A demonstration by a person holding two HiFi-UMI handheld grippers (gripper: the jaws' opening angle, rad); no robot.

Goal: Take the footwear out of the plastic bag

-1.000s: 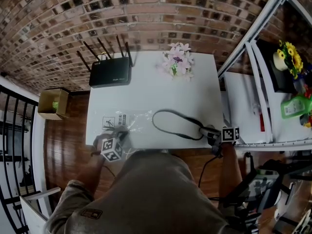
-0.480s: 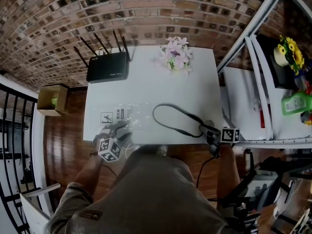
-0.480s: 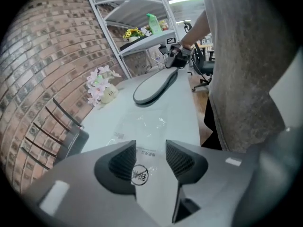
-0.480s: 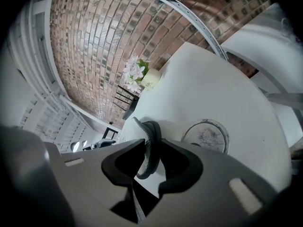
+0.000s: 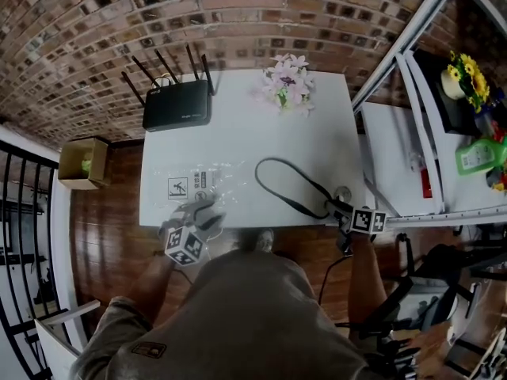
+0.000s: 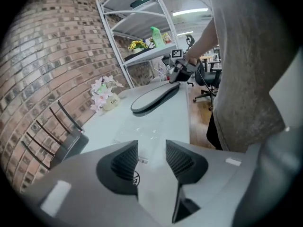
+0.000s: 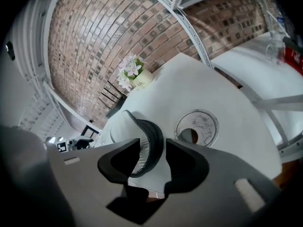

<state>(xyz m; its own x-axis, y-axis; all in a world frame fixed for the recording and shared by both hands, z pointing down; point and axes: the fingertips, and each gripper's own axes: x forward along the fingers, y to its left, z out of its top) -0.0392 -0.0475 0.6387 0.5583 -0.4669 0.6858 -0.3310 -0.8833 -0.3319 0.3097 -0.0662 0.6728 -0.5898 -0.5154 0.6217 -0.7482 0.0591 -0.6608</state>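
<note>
A box (image 5: 79,163) sits on the floor left of the router (image 5: 177,104), off the table (image 5: 245,133). In front of the router, at the table's near edge, the clear bag (image 5: 198,182) lies flat and looks empty. The left claw (image 5: 202,212) hangs just over the bag's near end. Its jaws have just been opening and stand wide, with nothing between them. Flowers (image 5: 285,84) stand right of the router.

Right of the router and nearer the person lies the insole (image 5: 287,184), a pale sole with a dark rim, fully out of the bag and flat on the table. Its heel end reaches between the jaws of the right claw (image 5: 339,209). These jaws have just been opening too, and the pads no longer press on the rim. A round disc (image 5: 342,192) is set in the table just beside that claw. Farther right of the router stands a shelf (image 5: 412,133).

The insole looks thin, light and bendy, so it would likely droop if lifted by one end. The firmer raised rim at the heel seems the best place to pinch it. The bag's film looks slick and flimsy.
</note>
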